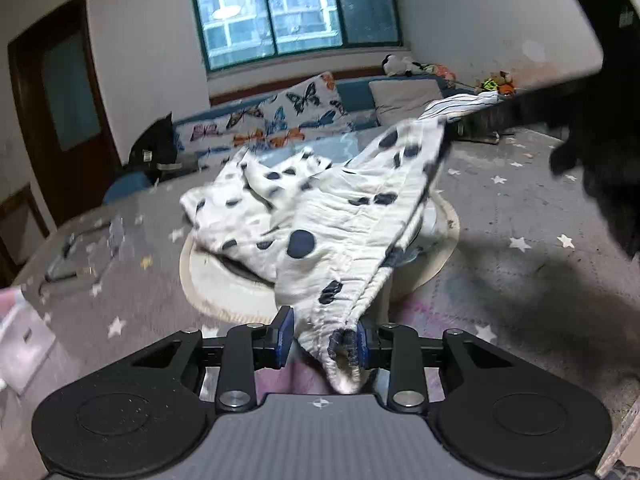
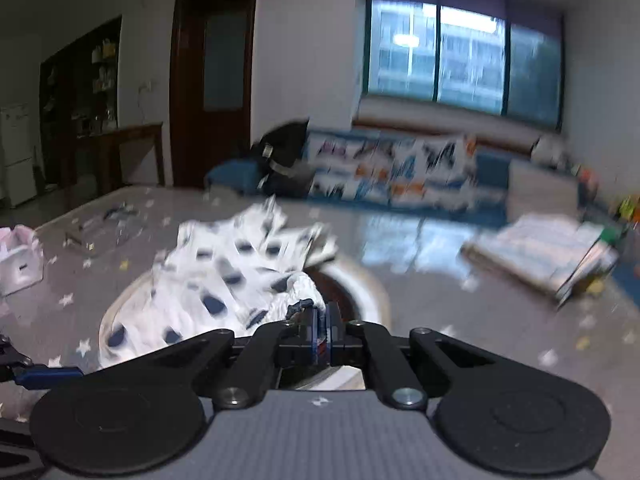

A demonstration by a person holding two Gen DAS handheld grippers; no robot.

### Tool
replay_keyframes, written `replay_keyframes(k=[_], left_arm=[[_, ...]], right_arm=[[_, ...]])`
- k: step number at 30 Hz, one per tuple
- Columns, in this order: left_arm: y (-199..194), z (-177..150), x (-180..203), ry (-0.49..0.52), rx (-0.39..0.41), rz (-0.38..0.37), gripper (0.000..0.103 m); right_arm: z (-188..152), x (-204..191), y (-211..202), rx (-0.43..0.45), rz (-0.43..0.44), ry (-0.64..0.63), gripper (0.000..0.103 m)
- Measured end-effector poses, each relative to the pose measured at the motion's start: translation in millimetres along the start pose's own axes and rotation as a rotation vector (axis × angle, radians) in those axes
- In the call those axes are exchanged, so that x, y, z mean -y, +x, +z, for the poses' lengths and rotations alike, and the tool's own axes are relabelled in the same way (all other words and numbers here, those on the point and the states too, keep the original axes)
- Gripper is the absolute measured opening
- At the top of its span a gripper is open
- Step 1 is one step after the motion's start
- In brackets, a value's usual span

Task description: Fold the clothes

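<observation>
A white garment with dark blue dots (image 1: 340, 216) stretches up out of a round pale basket (image 1: 224, 296) on the grey star mat. Its bunched hem sits between the blue pads of my left gripper (image 1: 323, 340), which is shut on it, and a tail of cloth hangs below the fingers. In the right wrist view the same garment (image 2: 216, 276) spills over the basket (image 2: 374, 292). My right gripper (image 2: 321, 326) is shut, pinching a dark-edged corner of the cloth at its tips. That view is blurred. A dark blurred shape (image 1: 600, 140) fills the right edge of the left wrist view.
A sofa with butterfly cushions (image 1: 288, 116) runs under the window. Folded striped laundry (image 2: 548, 256) lies on the mat to the right. A pink-white box (image 2: 18, 260) and small tools (image 1: 80, 252) lie at the left. A dark bag (image 2: 284, 160) leans on the sofa's end.
</observation>
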State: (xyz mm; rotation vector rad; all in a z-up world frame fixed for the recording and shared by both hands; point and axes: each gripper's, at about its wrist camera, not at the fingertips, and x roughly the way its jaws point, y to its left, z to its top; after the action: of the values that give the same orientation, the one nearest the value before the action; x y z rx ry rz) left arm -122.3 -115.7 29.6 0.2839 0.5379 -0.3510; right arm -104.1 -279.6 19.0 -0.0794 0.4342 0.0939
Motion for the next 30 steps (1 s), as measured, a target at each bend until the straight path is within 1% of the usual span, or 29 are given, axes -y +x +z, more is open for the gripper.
replay_keyframes(k=[2, 6, 9, 11, 12, 13, 14, 15, 17, 21, 23, 25, 26, 28, 29, 30], left_arm=[[-3.2, 4.6, 5.8, 0.032, 0.024, 0.003, 0.030], [-13.1, 14.0, 14.8, 0.072, 0.093, 0.008, 0.030], [-23.2, 16.2, 24.0, 0.140, 0.157, 0.023, 0.032], [-26.8, 14.9, 29.7, 0.178, 0.173, 0.034, 0.032], [-29.5, 14.9, 30.9, 0.184, 0.172, 0.021, 0.029], [-32.2, 14.8, 32.1, 0.190, 0.171, 0.009, 0.027], [-35.2, 15.0, 33.1, 0.196, 0.172, -0.003, 0.019], [-40.6, 16.6, 32.4, 0.201, 0.183, -0.011, 0.015], [-50.2, 21.0, 28.9, 0.204, 0.205, -0.007, 0.014], [-67.4, 30.8, 17.3, 0.175, 0.230, -0.047, 0.014], [-66.1, 28.4, 19.1, 0.176, 0.210, -0.069, 0.014], [-60.5, 21.8, 20.7, 0.166, 0.174, -0.099, 0.014], [-58.0, 18.4, 21.5, 0.161, 0.157, -0.114, 0.016], [-56.4, 11.2, 23.5, 0.147, 0.133, -0.147, 0.019], [-57.9, 8.2, 22.1, 0.141, 0.133, -0.154, 0.022], [-59.7, 5.5, 20.4, 0.134, 0.133, -0.159, 0.028]], right_arm=[[4.4, 1.1, -19.2, 0.033, -0.023, 0.001, 0.003], [5.1, 7.0, -56.0, 0.085, -0.093, 0.014, 0.003], [-3.4, 15.7, -75.8, 0.072, -0.135, 0.050, 0.003], [-10.6, 20.4, -82.8, 0.047, -0.142, 0.071, 0.003], [-13.6, 22.0, -84.1, 0.032, -0.141, 0.080, 0.003], [-16.4, 23.5, -84.5, 0.018, -0.137, 0.088, 0.003], [-19.1, 25.0, -84.9, 0.004, -0.134, 0.097, 0.003], [-21.6, 26.2, -85.4, -0.008, -0.125, 0.106, 0.003], [-22.4, 23.3, -87.2, -0.015, -0.106, 0.113, 0.003], [-19.7, 20.5, -90.1, 0.010, -0.088, 0.117, 0.003], [-16.8, 20.6, -89.8, 0.022, -0.083, 0.121, 0.003], [-13.5, 20.0, -88.1, 0.031, -0.076, 0.127, 0.003], [-11.0, 19.9, -87.0, 0.033, -0.065, 0.131, 0.003], [-4.0, 16.1, -83.5, 0.044, -0.018, 0.134, 0.003], [1.1, 11.5, -81.4, 0.052, 0.014, 0.127, 0.003], [6.7, 6.2, -79.8, 0.061, 0.049, 0.118, 0.003]])
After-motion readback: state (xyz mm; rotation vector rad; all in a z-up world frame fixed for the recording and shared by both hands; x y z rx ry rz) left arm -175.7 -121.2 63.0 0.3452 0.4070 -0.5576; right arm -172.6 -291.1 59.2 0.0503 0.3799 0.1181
